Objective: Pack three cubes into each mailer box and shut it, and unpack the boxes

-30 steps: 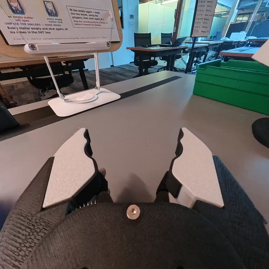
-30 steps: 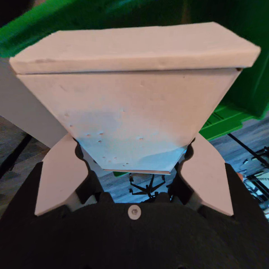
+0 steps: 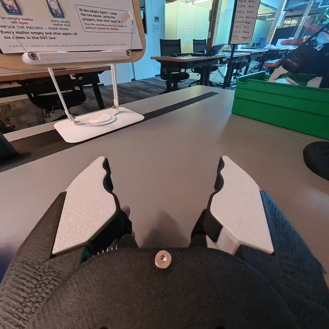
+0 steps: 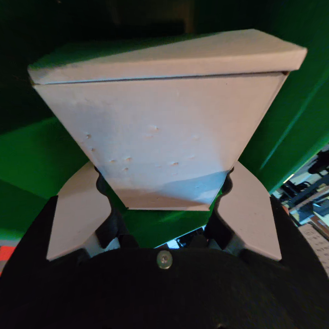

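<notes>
The left gripper point(image 3: 162, 175) sits low over the smooth grey table point(image 3: 169, 142). Its two white fingers point(image 3: 89, 201) are spread wide apart, and there is nothing between them. Far off to the left stands a white stand with a flat base point(image 3: 99, 124), holding up a printed sheet point(image 3: 71, 25). To the right sits a green plastic bin point(image 3: 281, 106). A round black thing point(image 3: 318, 160) lies on the table near the right edge, just in front of the bin.

The right gripper point(image 4: 162, 179) holds a white cardboard mailer box point(image 4: 160, 128). Its two white fingers point(image 4: 80, 210) press on the box from the left and the right. The lid of the box is shut. The box is small dents on its near side. Green bin walls point(image 4: 35, 160) are all around the box, so it looks to be up over the bin or partly inside it. From the left camera, the right gripper shows far away at the bin, but it is blurry there.
</notes>
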`<state>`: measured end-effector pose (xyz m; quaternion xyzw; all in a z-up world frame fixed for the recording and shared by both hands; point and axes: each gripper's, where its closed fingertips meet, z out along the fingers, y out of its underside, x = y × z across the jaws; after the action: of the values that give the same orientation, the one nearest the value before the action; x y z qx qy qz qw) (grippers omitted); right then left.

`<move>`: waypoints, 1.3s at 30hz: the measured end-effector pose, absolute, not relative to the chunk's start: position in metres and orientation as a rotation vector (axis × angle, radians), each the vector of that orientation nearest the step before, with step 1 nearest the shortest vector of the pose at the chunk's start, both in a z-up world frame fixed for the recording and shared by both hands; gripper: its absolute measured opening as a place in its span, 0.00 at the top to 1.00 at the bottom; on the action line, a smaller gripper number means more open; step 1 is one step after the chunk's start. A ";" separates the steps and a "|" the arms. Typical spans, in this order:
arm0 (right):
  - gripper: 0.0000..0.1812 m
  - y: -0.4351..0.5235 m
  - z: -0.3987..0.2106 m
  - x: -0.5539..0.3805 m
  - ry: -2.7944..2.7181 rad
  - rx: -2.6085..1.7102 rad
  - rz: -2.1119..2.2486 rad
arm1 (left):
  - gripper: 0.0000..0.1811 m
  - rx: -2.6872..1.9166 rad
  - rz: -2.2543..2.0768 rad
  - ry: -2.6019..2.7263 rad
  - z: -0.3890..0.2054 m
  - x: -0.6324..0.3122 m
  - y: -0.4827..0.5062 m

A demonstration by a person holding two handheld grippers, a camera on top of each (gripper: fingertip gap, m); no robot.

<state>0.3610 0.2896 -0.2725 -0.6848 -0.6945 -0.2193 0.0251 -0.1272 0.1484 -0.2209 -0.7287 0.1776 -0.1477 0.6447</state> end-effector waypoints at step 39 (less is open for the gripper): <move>0.37 0.312 -0.286 0.360 -2.209 -1.946 -0.686 | 0.38 -1.668 -0.334 0.423 -0.223 -0.125 0.149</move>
<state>0.3598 0.3119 -0.2862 -0.6425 -0.7296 -0.2266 0.0593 -0.1253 0.1490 -0.2231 -0.7314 0.1853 -0.1463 0.6398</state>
